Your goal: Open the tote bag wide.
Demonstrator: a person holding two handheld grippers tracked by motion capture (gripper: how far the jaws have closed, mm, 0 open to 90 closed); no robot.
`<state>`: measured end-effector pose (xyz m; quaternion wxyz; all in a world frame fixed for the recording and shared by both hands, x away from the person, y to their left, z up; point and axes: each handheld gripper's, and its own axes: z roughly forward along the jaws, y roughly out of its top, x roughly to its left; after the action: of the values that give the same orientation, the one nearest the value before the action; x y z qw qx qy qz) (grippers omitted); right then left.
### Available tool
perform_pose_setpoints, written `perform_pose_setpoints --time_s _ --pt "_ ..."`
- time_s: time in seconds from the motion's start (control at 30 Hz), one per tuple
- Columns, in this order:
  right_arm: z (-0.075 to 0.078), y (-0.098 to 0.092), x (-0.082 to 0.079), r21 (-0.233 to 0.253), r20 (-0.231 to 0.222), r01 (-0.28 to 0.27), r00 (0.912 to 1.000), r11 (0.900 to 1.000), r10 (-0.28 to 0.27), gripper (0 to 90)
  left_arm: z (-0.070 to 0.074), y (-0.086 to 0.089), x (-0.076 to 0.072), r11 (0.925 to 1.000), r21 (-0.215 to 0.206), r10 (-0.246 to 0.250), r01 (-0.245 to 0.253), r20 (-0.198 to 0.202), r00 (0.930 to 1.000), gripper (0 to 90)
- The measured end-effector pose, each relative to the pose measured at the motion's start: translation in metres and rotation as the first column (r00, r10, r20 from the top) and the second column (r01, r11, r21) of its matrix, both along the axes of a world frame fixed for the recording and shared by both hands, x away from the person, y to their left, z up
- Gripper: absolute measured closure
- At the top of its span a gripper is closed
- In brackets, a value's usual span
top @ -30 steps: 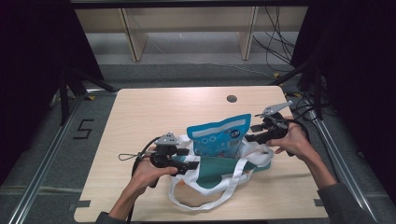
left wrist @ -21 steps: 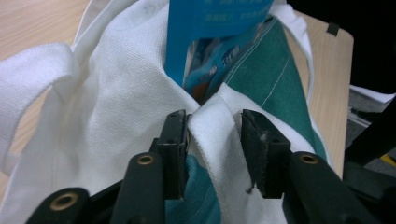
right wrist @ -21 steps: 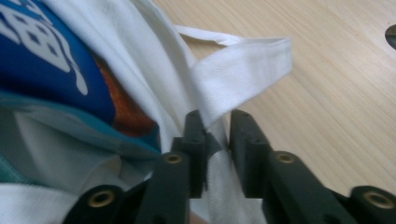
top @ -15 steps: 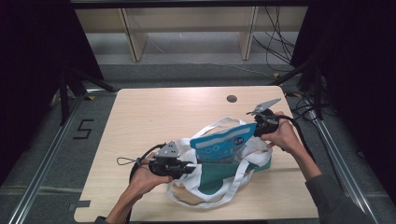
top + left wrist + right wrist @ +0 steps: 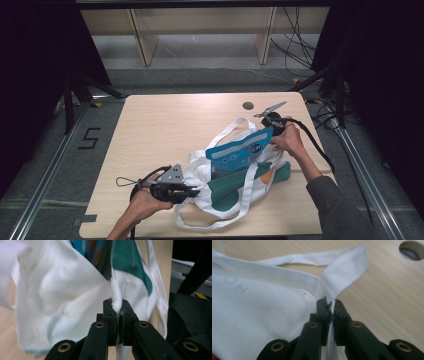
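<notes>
Both grippers pinched the white tote bag [image 5: 227, 192]: left gripper [image 5: 192, 191] at its near rim, right gripper [image 5: 274, 131] near the table's [image 5: 165, 125] right edge; bare tabletop lay behind.

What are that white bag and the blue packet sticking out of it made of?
The bag looks like soft woven cotton: matte, creased, with a visible weave on its strap. The packet seems to be glossy printed plastic film, stiff enough to stand up.
</notes>
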<state>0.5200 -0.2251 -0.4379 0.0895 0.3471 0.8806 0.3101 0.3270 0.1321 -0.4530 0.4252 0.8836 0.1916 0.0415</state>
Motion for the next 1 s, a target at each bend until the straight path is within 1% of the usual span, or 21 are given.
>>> perform_pose_setpoints --time_s 0.07,0.13,0.17,0.2,0.23,0.3,0.33,0.37,0.4,0.43,0.5,0.57,0.6,0.67,0.7,0.73,0.8,0.87,0.93,0.97,1.0 --pt "-0.009 0.002 0.004 -0.031 -0.036 0.006 0.9993 1.0 -0.007 86.1 -0.009 -0.002 -0.006 0.9998 0.018 0.002 -0.001 -0.013 0.9999 86.7" --pt "-0.015 0.002 0.006 -0.029 -0.043 0.009 0.999 1.0 -0.011 86.1 -0.022 -0.008 -0.011 0.9998 0.022 -0.004 0.004 -0.041 0.9992 87.0" --pt "-0.017 0.002 0.006 -0.025 -0.052 0.007 0.9986 1.0 -0.008 86.1 -0.026 -0.009 -0.01 0.9988 0.046 -0.013 0.015 -0.04 0.9991 87.1" --pt "-0.02 0.004 0.006 -0.034 -0.061 0.011 0.998 0.999 -0.013 86.1 -0.028 -0.011 -0.012 0.9989 0.046 -0.01 0.012 -0.045 0.999 87.1" --pt "-0.027 0.006 0.005 -0.069 -0.079 0.003 0.9968 0.998 -0.009 86.1 -0.028 -0.011 -0.011 0.9977 0.062 -0.025 0.027 -0.033 0.9992 87.1" --pt "-0.039 0.007 0.004 -0.084 -0.089 -0.004 0.996 0.996 -0.003 86.0 -0.028 -0.014 -0.014 0.9965 0.082 -0.015 0.016 -0.017 0.9997 87.1" --pt "-0.045 0.006 0.004 -0.07 -0.095 0.005 0.9954 0.998 -0.012 86.0 -0.027 -0.014 -0.013 0.9942 0.105 -0.023 0.023 -0.008 0.9997 87.0" --pt "-0.044 0.005 0.003 -0.07 -0.126 0.024 0.9914 0.997 -0.033 85.9 -0.026 -0.015 -0.013 0.9948 0.102 -0.011 0.012 -0.016 0.9998 86.9" --pt "-0.046 0.004 0.004 -0.046 -0.089 0.003 0.996 0.999 -0.007 85.4 -0.023 -0.015 -0.013 0.9951 0.099 -0.001 0.004 -0.03 0.9995 86.8" --pt "-0.041 0.001 0.002 -0.03 -0.115 0.018 0.9932 0.999 -0.022 83.8 -0.021 -0.016 -0.013 0.9966 0.083 0.006 -0.003 -0.04 0.9992 85.9" --pt "-0.031 -0.005 0.001 0.02 -0.076 0.017 0.997 1.0 -0.016 77.5 -0.012 -0.013 -0.01 0.9996 0.015 0.025 -0.024 -0.063 0.9977 79.6" --pt "-0.016 -0.012 -0.005 0.061 -0.068 0.035 0.9972 0.998 -0.031 68.4 0.004 -0.005 -0.004 0.9982 -0.055 0.019 -0.024 -0.088 0.9959 70.1" --pt "-0.008 -0.016 -0.009 0.08 -0.046 0.077 0.9962 0.994 -0.074 65.2 0.011 -0.002 0.0 0.9949 -0.096 0.023 -0.033 -0.095 0.9952 65.6" --pt "0.011 -0.026 -0.02 0.143 -0.033 0.046 0.9986 0.989 -0.041 64.4 0.024 0.005 0.007 0.9823 -0.172 0.057 -0.074 -0.101 0.9933 65.0" --pt "0.02 -0.031 -0.026 0.145 -0.034 0.036 0.9989 0.989 -0.032 63.3 0.029 0.009 0.012 0.9788 -0.182 0.077 -0.093 -0.094 0.9926 63.1" --pt "0.027 -0.038 -0.031 0.15 -0.031 0.03 0.9992 0.988 -0.026 62.5 0.031 0.009 0.015 0.974 -0.19 0.109 -0.124 -0.089 0.9901 62.0" --pt "0.036 -0.049 -0.043 0.168 -0.026 0.026 0.9994 0.985 -0.022 59.7 0.036 0.012 0.025 0.9752 -0.133 0.168 -0.177 -0.073 0.983 59.4" --pt "0.041 -0.056 -0.055 0.181 -0.016 0.013 0.9998 0.983 -0.01 57.5 0.037 0.011 0.034 0.9764 -0.113 0.177 -0.184 -0.071 0.9816 56.6" --pt "0.046 -0.061 -0.071 0.191 -0.015 -0.017 0.9997 0.981 0.02 54.7 0.035 0.004 0.041 0.9749 -0.098 0.191 -0.2 -0.094 0.9771 52.3" --pt "0.048 -0.061 -0.082 0.193 -0.023 -0.041 0.9986 0.98 0.047 53.1 0.033 0.0 0.044 0.9798 -0.082 0.174 -0.182 -0.1 0.9797 51.0" --pt "0.05 -0.062 -0.09 0.189 -0.009 -0.074 0.997 0.979 0.077 52.2 0.03 -0.006 0.045 0.98 -0.06 0.183 -0.19 -0.111 0.9769 48.6"
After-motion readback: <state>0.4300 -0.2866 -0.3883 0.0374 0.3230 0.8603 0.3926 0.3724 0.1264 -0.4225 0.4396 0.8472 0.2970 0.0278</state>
